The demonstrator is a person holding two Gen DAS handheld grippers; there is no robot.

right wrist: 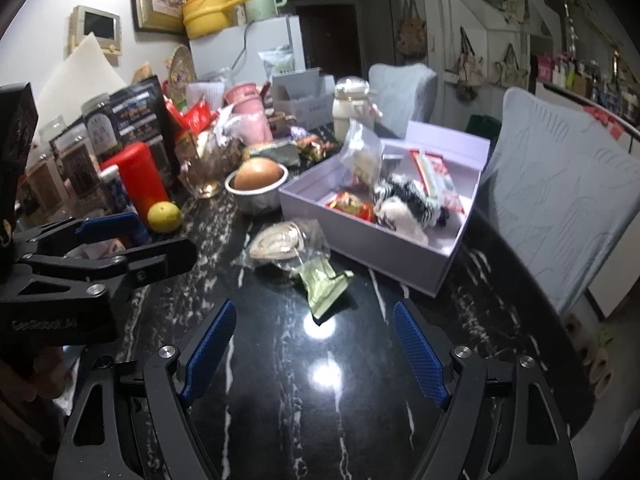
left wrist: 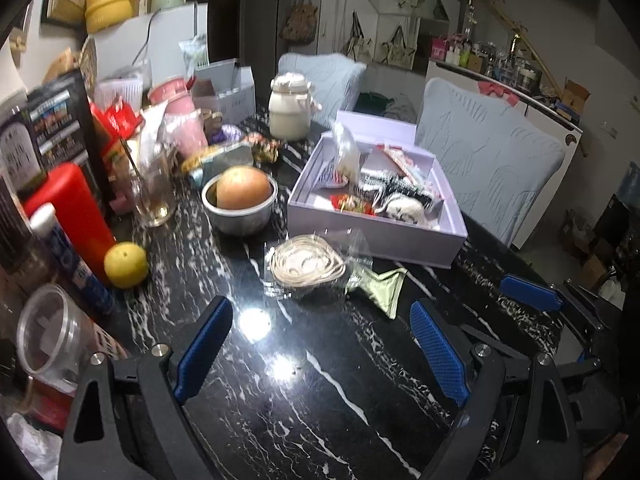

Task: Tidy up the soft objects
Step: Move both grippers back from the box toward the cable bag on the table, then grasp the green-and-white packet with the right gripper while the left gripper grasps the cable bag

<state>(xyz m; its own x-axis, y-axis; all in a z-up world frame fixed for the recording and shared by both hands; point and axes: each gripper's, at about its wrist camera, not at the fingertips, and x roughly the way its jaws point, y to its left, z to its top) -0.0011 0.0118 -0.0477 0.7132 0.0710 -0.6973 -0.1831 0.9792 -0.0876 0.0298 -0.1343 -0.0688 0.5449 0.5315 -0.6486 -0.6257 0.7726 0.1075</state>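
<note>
A lilac box (left wrist: 360, 232) (right wrist: 352, 232) stands open on the black marble table and holds a black-and-white plush (left wrist: 400, 204) (right wrist: 412, 200), snack packets and a clear bag. In front of it lie a clear bag of coiled cream cord (left wrist: 306, 266) (right wrist: 280, 242) and a green foil pouch (left wrist: 384, 286) (right wrist: 324, 286). My left gripper (left wrist: 320, 348) is open and empty, just short of the cord bag. My right gripper (right wrist: 314, 348) is open and empty, just short of the green pouch. The left gripper also shows at the right wrist view's left edge (right wrist: 104, 240).
A steel bowl with a brown round fruit (left wrist: 242, 200) (right wrist: 258, 188), a yellow lemon (left wrist: 126, 264) (right wrist: 165, 216), a red cylinder (left wrist: 76, 216), a glass (left wrist: 154, 188), jars and packets crowd the table's left. Two blue-covered chairs (left wrist: 492, 160) stand behind the box.
</note>
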